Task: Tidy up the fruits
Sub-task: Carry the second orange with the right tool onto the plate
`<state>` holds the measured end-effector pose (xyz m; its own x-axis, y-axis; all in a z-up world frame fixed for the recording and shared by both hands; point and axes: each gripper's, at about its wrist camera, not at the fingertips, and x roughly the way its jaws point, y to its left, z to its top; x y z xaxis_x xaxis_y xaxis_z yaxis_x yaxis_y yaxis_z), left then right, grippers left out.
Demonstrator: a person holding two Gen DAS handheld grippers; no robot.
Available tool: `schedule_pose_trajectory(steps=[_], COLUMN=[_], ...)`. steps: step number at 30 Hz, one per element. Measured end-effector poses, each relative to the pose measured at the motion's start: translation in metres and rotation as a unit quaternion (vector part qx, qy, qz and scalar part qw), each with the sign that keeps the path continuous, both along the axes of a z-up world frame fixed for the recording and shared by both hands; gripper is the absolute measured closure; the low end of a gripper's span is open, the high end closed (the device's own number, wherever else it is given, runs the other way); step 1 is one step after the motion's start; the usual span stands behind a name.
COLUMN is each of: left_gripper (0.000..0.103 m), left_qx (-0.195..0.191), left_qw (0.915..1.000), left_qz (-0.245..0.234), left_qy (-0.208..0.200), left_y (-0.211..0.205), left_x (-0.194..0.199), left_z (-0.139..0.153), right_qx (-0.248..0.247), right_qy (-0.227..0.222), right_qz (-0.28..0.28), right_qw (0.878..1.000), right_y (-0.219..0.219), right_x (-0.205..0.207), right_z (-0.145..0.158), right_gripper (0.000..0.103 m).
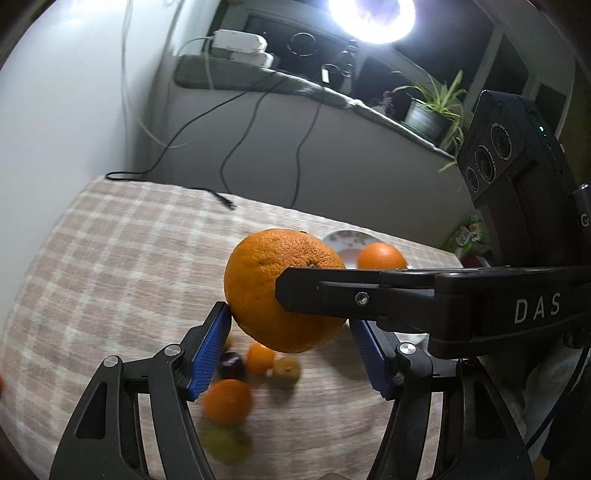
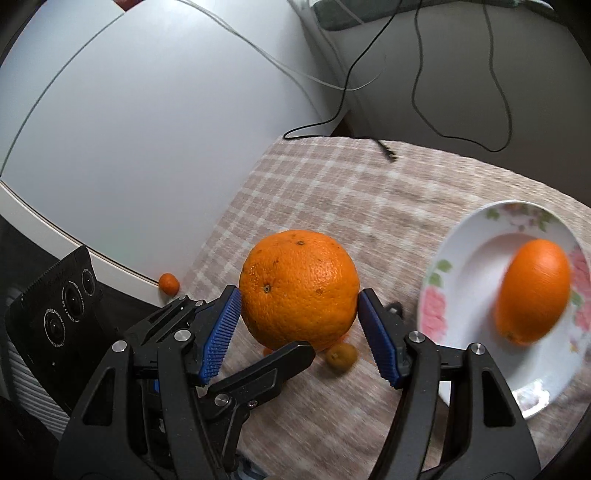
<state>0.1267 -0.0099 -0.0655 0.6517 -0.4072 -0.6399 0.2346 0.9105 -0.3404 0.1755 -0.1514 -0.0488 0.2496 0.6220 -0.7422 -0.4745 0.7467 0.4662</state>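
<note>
A big orange (image 1: 266,288) (image 2: 299,290) is held above the checked tablecloth between both grippers. My left gripper (image 1: 291,321) has its blue pads against the orange's sides. My right gripper (image 2: 299,310) is also shut on it; one of its black fingers (image 1: 332,295) crosses in front of the orange in the left wrist view. A floral white plate (image 2: 476,258) (image 1: 343,240) at the right holds another orange (image 2: 533,290) (image 1: 380,256). Small fruits lie below: a tangerine (image 1: 227,400), a small orange one (image 1: 260,356), a dark plum (image 1: 231,363), a brownish one (image 1: 286,369) (image 2: 341,354) and a green one (image 1: 225,445).
A small tangerine (image 2: 169,283) lies off the cloth by the white appliance (image 2: 147,147). A black cable end (image 2: 388,153) (image 1: 225,199) rests on the cloth's far edge. A potted plant (image 1: 428,110) stands on the sill under a bright lamp (image 1: 371,16).
</note>
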Motion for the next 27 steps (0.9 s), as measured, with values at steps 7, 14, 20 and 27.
schedule_pose_trajectory(steps=[7, 14, 20, 27], left_gripper=[0.038, 0.038, 0.037, 0.036], left_qx=[0.002, 0.003, 0.003, 0.005], left_qw=[0.9996, 0.9985, 0.9970, 0.9953], left_qz=[-0.027, -0.054, -0.076, -0.094], left_qy=[-0.002, 0.004, 0.013, 0.023], left_y=[-0.030, -0.062, -0.087, -0.111], left_x=[-0.003, -0.001, -0.001, 0.004], left_z=[0.002, -0.001, -0.006, -0.013], right_qx=[-0.002, -0.006, -0.013, -0.024], right_qy=[-0.005, -0.002, 0.004, 0.010], right_qz=[-0.024, -0.048, -0.068, -0.084], right_qw=[1.000, 0.999, 0.998, 0.996], right_y=[-0.033, -0.069, -0.097, -0.122], right_x=[-0.006, -0.012, -0.015, -0.017], right_z=[0.005, 0.004, 0.000, -0.006], right_gripper=[0.035, 0.035, 0.035, 0.035])
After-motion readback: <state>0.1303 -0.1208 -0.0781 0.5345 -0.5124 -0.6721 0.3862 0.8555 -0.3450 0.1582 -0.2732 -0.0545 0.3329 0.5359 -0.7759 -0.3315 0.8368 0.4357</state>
